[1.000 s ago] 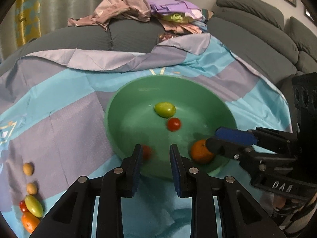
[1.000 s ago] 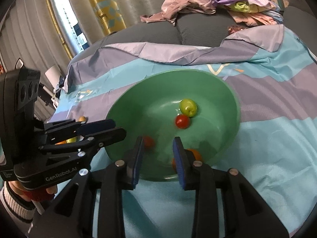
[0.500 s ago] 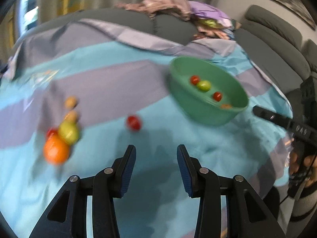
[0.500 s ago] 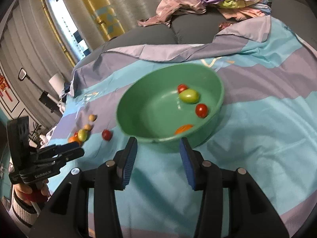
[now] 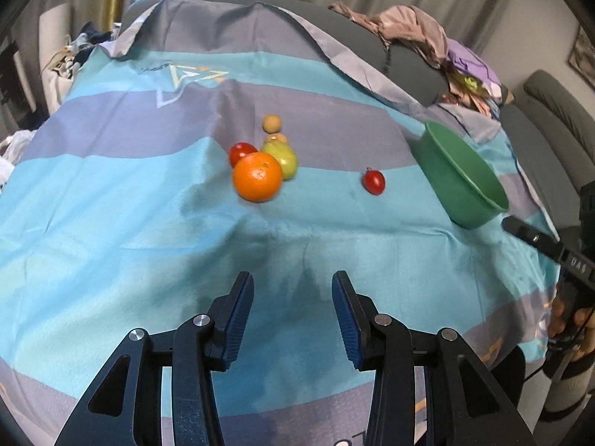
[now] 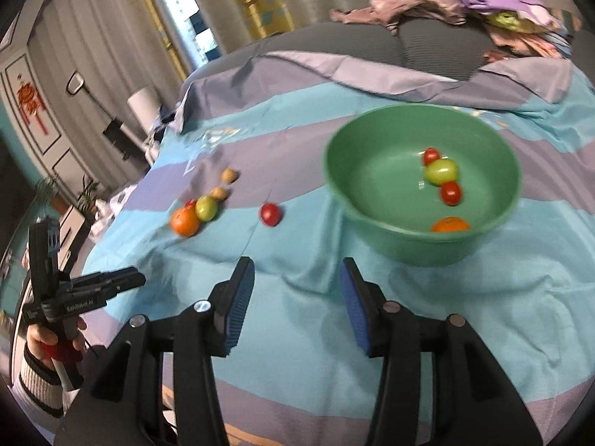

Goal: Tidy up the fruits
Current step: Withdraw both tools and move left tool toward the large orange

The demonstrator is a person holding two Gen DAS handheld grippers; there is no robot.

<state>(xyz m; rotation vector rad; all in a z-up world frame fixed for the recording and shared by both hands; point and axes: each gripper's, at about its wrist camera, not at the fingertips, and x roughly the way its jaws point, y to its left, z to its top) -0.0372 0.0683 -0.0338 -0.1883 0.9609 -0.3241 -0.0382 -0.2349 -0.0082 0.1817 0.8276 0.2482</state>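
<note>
A green bowl sits on a striped cloth and holds two red tomatoes, a green fruit and an orange. Left of the bowl lie a loose red tomato, an orange, a green fruit, another tomato and two small tan fruits. My left gripper is open and empty, well short of the fruit cluster. My right gripper is open and empty, in front of the bowl. The bowl also shows in the left wrist view.
A heap of clothes lies on grey cushions behind the cloth. A grey sofa stands at the right. Curtains and a window are at the back.
Both grippers have pulled back from the bowl and opened wider. The left one has swung left to face the fruit cluster. A red tomato now lies on the cloth beside the bowl.
</note>
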